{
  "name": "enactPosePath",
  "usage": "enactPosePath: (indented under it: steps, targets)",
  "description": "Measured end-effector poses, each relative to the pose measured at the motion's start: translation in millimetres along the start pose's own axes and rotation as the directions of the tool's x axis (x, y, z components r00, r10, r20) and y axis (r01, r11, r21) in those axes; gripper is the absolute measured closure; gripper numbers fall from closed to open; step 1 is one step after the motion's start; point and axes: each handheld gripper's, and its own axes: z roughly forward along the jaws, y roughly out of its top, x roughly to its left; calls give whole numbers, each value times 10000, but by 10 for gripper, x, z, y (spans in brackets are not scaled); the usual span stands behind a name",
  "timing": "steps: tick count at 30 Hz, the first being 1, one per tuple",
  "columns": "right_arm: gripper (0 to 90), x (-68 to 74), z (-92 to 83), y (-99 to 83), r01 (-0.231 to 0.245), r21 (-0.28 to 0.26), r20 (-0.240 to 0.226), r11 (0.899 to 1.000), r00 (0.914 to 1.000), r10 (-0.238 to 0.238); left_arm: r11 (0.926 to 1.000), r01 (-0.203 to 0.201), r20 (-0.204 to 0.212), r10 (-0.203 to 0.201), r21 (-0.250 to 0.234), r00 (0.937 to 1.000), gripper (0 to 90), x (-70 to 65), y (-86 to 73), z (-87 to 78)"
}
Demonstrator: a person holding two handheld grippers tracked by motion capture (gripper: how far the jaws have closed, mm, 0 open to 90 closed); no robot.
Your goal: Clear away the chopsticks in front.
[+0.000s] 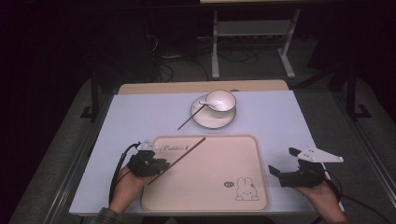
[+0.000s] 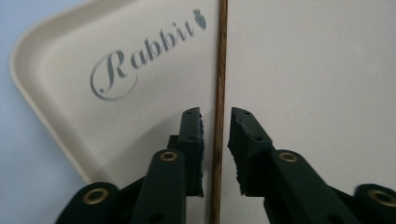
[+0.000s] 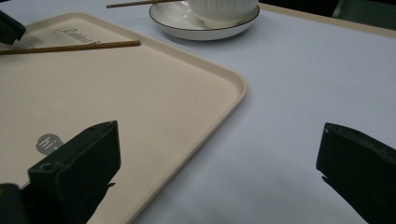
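Jaws of the left gripper (image 2: 216, 135) stand slightly parted with a thin brown chopstick (image 2: 218, 93) running between them; in the left gripper view a narrow gap shows on each side of the stick, so the pads do not press on it. The chopstick lies flat on the beige tray (image 2: 303, 70), passing just right of the grey "Rabbit" lettering (image 2: 140, 56) printed near the tray's corner.

Jaws of the right gripper (image 3: 219, 163) are spread wide — nothing between them. They hover over the pale tabletop (image 3: 299, 93), one jaw above the tray's right edge, near a small grey "hi" mark (image 3: 45, 143).

In the high view the left gripper (image 1: 156, 165) sits over the tray's near-left part, the chopstick (image 1: 177, 160) slanting from it toward the tray's far rim. The right gripper (image 1: 280, 163) is just off the tray's right side, well apart from the left.

Beyond the tray — a white saucer (image 1: 205, 120) bearing a white cup (image 1: 220, 100), with a second chopstick (image 1: 189, 118) resting from the saucer onto the table. A rabbit drawing (image 1: 245, 189) marks the tray's near-right corner.
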Motion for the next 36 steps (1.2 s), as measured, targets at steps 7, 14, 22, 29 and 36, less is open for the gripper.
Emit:
enactPosePath:
  steps: [7,14,22,29,36]
  targets:
    - [0,23,-3,0,76,-7,-75,10000,9999,-76,9992,-117,139,122,-386,9998,466,69,148,15]
    - [0,35,7,3,149,33,-108,9999,9998,-149,9961,-713,357,731,-513,9967,318,102,416,107]
    - [0,33,15,3,189,44,-121,9998,9997,-188,9906,-1156,519,1195,-728,9915,263,191,801,236]
    - [0,29,14,-4,191,67,-135,9998,9997,-190,9889,-1155,576,1212,-934,9910,288,351,1110,396]
    - [0,29,18,-1,227,65,-171,9997,9996,-225,9874,-1232,316,1269,-994,9914,461,477,1439,574]
